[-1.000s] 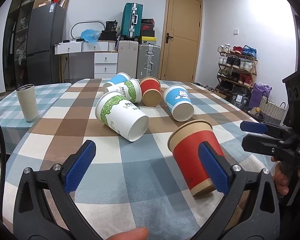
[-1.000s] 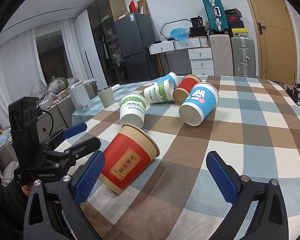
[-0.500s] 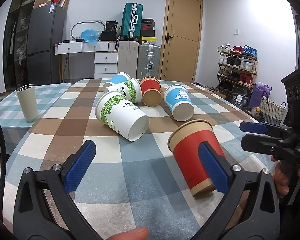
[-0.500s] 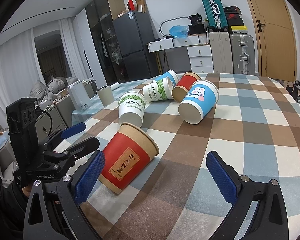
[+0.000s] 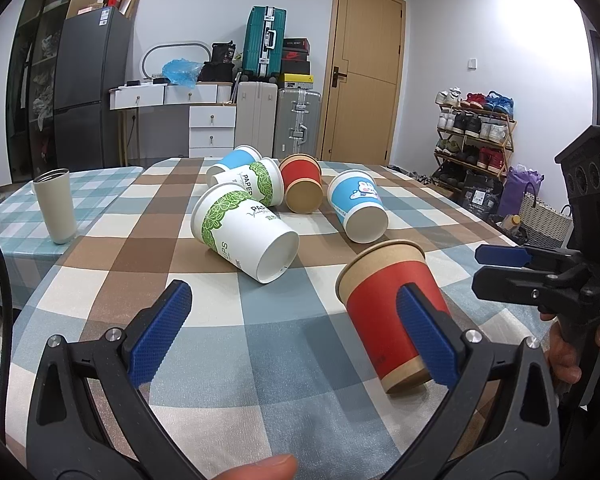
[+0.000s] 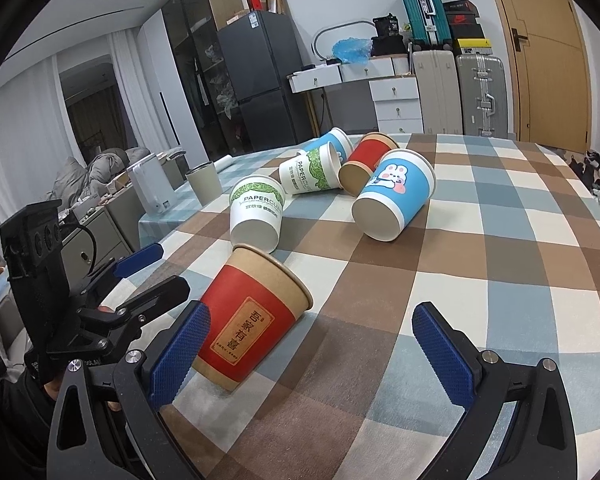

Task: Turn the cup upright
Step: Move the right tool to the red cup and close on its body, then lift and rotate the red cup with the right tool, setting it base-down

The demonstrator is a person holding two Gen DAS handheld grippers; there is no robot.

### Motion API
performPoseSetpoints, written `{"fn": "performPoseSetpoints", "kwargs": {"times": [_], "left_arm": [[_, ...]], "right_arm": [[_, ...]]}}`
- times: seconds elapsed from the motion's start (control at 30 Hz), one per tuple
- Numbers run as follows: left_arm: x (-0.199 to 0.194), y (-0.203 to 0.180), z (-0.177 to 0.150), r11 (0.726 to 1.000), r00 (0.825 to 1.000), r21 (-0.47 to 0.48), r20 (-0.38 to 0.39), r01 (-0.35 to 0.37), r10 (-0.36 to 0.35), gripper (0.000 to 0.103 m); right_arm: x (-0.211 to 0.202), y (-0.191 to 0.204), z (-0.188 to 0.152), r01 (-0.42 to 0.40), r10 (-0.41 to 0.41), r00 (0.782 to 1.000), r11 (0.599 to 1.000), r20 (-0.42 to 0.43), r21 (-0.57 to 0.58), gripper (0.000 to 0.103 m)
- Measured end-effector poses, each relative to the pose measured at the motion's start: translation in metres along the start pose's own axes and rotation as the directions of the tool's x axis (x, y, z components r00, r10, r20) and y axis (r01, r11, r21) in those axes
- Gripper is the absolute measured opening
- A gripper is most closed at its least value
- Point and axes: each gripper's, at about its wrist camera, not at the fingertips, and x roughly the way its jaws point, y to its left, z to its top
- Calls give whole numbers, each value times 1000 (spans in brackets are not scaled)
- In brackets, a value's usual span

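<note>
A red paper cup lies tilted on the checked tablecloth, its brown rim away from me; it also shows in the right wrist view. My left gripper is open and empty, its right finger in front of the cup's side. My right gripper is open and empty, its left finger beside the cup's base. The right gripper shows at the right of the left wrist view. The left gripper shows at the left of the right wrist view.
Several more paper cups lie on their sides behind: a white and green cup, a blue cup, another red cup. A grey tumbler stands upright at the left. The table's right edge is close.
The right gripper has shifted slightly, so the red cup sits a little closer to its left finger. The left gripper and the cups have not visibly moved.
</note>
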Motion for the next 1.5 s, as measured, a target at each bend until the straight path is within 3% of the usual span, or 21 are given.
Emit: {"fn": "performPoseSetpoints", "kwargs": {"times": [0.23,0.63,0.9,1.07,1.27,1.5], "left_arm": [[0,0,0,1000,1000,1,0,0,0,102],[-2,1,-1,1000,1000,4,8,-11,11,102],[-2,1,-1,1000,1000,4,9,-10,10,102],[-2,1,-1,1000,1000,3,9,-10,10,102],[-2,2,-1,1000,1000,4,10,-11,11,102],[-2,2,-1,1000,1000,3,10,-10,10,102]], "right_arm": [[19,-3,9,-57,64,994,995,-83,85,103],[57,-7,22,-125,174,963,965,-206,231,102],[78,-16,24,-196,306,916,906,-259,376,82],[80,-18,23,-228,347,903,886,-254,403,70],[71,-13,26,-242,344,910,894,-232,376,68],[47,-1,31,-158,188,972,967,-141,200,68]]}}
